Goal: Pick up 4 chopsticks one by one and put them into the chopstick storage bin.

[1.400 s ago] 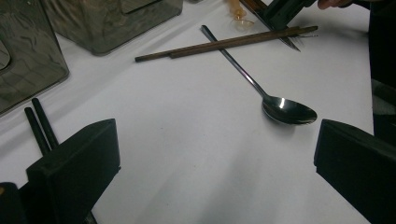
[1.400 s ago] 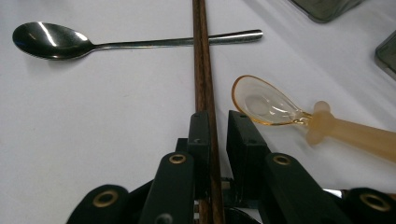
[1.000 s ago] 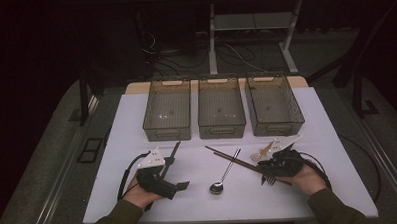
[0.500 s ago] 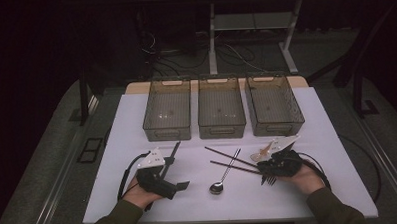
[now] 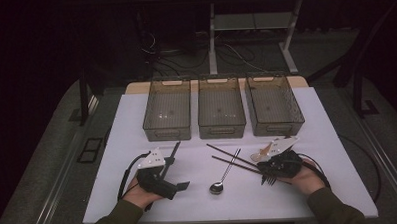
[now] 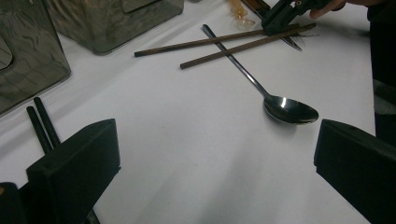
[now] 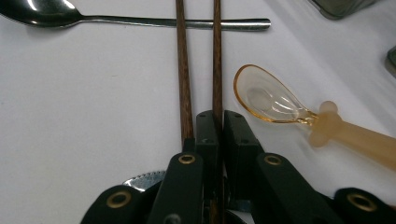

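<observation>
Now, right gripper (image 7: 217,122): clamped on one chopstick (image 7: 217,56)
Left gripper (image 6: 215,172): spread, empty
Chopstick: light, stiff, likely rolls; grip near end

Right tool (image 7: 215,122) tighter on chopstick (image 7: 217,56)

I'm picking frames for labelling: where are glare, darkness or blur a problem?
High view: room beyond the table is nearly black. Left gripper view: glare on the metal spoon, near fingers soft. Right gripper view: amber spoon handle blurred.
</observation>
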Tool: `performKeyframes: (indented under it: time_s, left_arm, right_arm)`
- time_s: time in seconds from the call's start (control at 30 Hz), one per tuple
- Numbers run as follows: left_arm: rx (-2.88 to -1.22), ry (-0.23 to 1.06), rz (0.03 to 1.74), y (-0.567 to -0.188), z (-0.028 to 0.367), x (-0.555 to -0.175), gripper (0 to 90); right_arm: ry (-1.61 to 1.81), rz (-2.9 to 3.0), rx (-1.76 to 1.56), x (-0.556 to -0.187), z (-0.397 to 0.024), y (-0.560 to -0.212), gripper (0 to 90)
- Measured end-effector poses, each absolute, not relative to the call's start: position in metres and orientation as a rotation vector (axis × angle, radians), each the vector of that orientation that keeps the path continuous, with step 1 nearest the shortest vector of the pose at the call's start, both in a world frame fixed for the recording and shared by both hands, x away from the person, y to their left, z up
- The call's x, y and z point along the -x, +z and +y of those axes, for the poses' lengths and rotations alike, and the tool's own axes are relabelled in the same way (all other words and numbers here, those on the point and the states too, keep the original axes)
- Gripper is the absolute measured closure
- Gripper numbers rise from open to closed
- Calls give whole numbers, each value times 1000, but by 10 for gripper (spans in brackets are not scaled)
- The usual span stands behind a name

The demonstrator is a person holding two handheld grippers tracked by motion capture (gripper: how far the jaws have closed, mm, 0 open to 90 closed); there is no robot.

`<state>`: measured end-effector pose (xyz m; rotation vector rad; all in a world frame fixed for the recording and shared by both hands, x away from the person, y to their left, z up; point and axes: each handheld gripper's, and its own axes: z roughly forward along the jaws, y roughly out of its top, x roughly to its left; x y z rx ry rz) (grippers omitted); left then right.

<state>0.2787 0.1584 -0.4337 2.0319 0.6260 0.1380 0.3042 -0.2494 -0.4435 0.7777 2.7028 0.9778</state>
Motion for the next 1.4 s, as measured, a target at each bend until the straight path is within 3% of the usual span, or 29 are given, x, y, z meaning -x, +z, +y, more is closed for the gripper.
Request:
performKeyframes:
  time_s: [1.4]
  left_arm:
    - [-2043, 145, 629, -436, 158, -278, 0]
  right_arm:
    - [1274, 2566, -918, -297, -254, -403, 845]
